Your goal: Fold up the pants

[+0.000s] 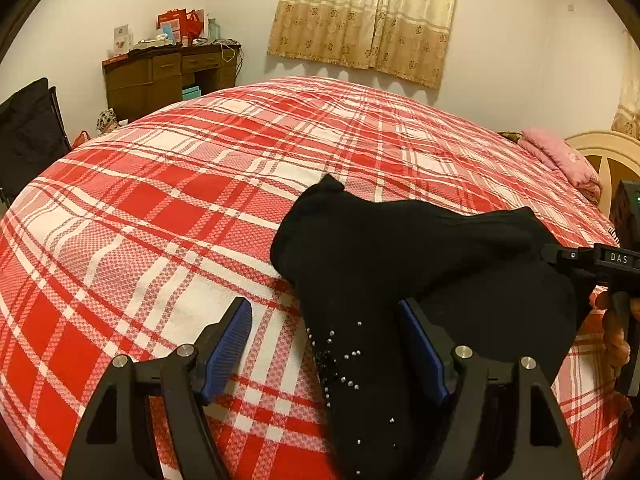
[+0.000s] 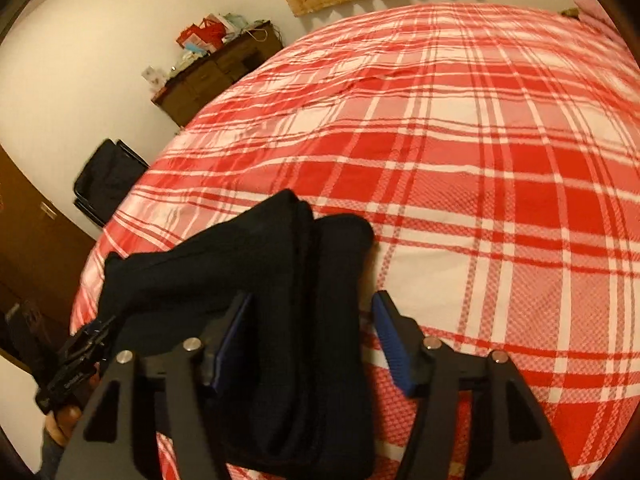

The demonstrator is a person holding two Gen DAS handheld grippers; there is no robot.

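Black pants (image 1: 404, 264) with small silver studs lie bunched on the red and white plaid bed (image 1: 180, 200). My left gripper (image 1: 325, 316) is open; the studded part of the pants runs between its blue pads, not pinched. In the right wrist view the pants (image 2: 296, 280) lie in thick folded layers. My right gripper (image 2: 312, 320) is open astride them, with the layers between its fingers. The right gripper also shows in the left wrist view (image 1: 600, 260), at the pants' right edge. The left gripper shows at the lower left of the right wrist view (image 2: 76, 364).
A pink pillow (image 1: 560, 160) and a cream headboard (image 1: 608, 156) are at the right. A brown cluttered desk (image 1: 168, 72) stands by the far wall. A black folding chair (image 1: 28, 136) stands at the left of the bed. A curtain (image 1: 368, 16) hangs behind.
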